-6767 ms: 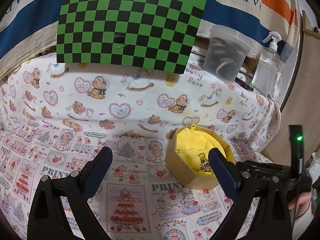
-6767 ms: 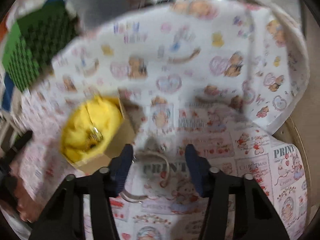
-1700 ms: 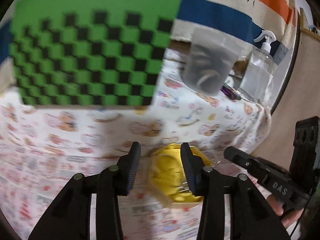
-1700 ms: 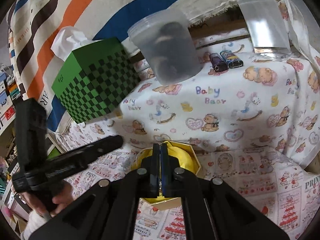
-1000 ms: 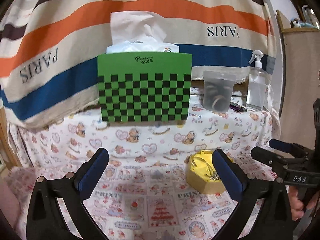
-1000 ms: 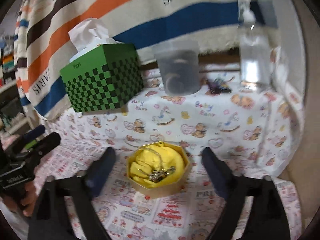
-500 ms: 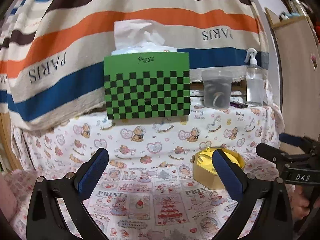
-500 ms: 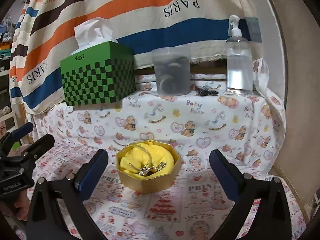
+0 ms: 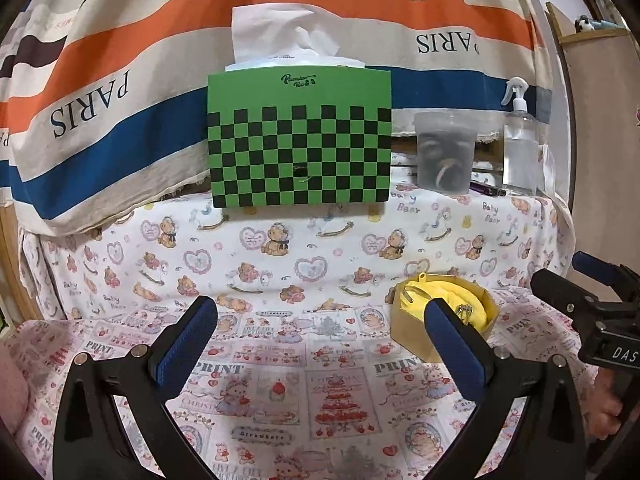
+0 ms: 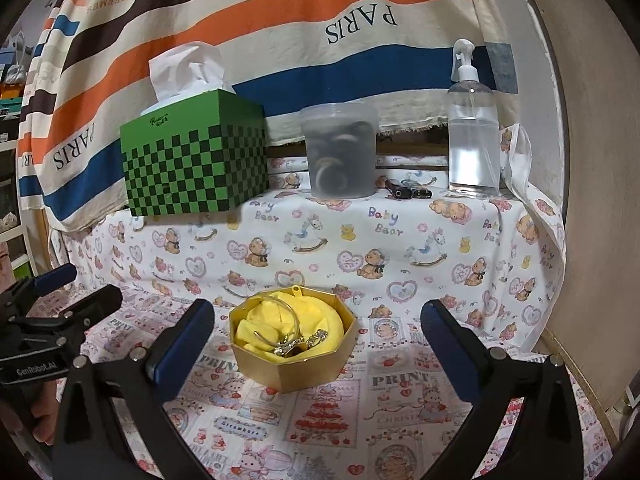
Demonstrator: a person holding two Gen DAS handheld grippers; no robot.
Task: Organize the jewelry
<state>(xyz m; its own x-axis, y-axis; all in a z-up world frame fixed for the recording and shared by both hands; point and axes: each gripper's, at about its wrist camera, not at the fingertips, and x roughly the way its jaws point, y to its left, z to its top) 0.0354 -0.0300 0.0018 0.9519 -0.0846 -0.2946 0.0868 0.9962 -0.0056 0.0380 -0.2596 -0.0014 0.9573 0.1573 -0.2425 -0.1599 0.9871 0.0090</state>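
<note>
Gold box (image 10: 294, 346) with yellow lining, jewelry (image 10: 298, 342) piled inside, sits on the printed cloth (image 10: 340, 432) near its right edge, dead ahead between the wide-open empty right gripper (image 10: 316, 344), while the open empty left gripper (image 9: 320, 344) sees it off right, so right is nearer.

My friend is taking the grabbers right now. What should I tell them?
Left gripper: open, holding nothing.
Right gripper: open, holding nothing, with the gold box on the cloth ahead of it, between its fingers in its own view.
The box is lined with yellow cloth; a thin bangle and a tangle of silver jewelry lie inside.
Done: jewelry is in the box, and I see no loose pieces on the printed tablecloth.
Left: probably nothing, or just tidying what's in the box. No lid in sight.
</note>
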